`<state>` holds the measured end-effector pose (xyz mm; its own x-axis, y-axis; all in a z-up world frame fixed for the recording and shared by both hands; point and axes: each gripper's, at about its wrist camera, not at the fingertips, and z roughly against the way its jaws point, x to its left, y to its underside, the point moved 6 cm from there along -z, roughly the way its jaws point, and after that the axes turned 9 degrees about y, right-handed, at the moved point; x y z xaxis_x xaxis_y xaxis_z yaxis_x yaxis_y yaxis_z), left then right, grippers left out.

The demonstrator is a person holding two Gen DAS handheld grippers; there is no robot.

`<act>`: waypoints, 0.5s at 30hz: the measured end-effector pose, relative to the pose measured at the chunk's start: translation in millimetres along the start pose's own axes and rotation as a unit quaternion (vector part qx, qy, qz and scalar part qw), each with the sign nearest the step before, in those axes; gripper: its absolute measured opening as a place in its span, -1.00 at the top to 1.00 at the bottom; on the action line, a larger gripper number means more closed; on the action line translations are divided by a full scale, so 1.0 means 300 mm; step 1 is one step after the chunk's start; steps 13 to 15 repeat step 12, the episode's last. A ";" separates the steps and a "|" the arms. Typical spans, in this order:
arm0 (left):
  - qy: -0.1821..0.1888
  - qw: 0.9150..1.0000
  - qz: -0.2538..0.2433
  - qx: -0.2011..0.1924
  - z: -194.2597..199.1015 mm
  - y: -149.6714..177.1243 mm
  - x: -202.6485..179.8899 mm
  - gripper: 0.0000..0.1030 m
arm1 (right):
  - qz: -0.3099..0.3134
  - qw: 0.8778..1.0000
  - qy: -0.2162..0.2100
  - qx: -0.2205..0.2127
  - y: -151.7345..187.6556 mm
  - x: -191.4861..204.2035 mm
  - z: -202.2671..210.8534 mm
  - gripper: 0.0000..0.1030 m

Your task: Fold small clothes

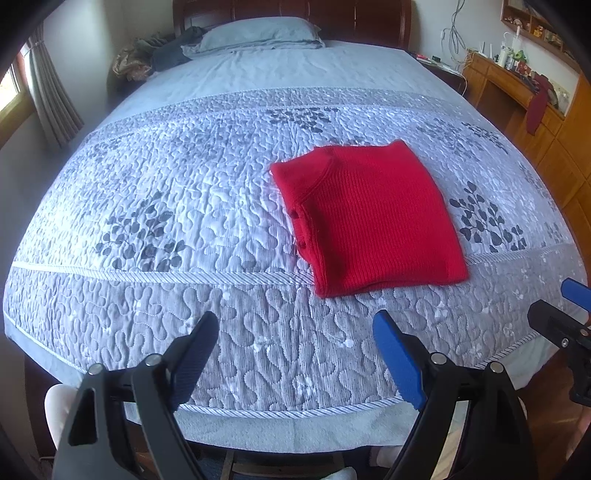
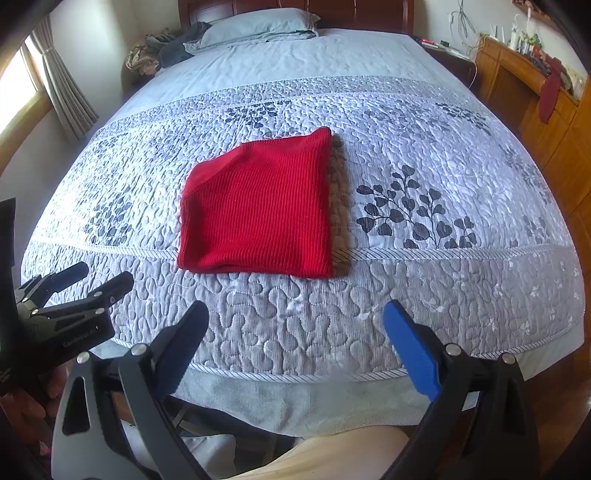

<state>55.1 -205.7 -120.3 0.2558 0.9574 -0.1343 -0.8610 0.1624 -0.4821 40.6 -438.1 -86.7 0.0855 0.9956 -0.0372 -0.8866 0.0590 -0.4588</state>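
Observation:
A red knitted garment (image 1: 369,218) lies folded into a rough square on the quilted bed cover (image 1: 184,206); it also shows in the right wrist view (image 2: 258,210). My left gripper (image 1: 295,325) is open and empty, held over the bed's near edge, short of the garment. My right gripper (image 2: 295,317) is open and empty, also at the near edge, below the garment. The right gripper shows at the right edge of the left wrist view (image 1: 569,317); the left gripper shows at the left of the right wrist view (image 2: 74,295).
A grey pillow (image 1: 258,33) and a pile of dark clothes (image 1: 162,55) lie at the head of the bed. A wooden desk with clutter (image 1: 517,85) stands at the right. A window with a curtain (image 1: 48,103) is at the left.

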 end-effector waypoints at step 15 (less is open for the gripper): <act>0.000 1.000 0.001 0.008 -0.010 0.005 -0.003 -0.67 | -0.004 1.000 -0.001 0.002 -0.003 -0.013 -0.009 -0.85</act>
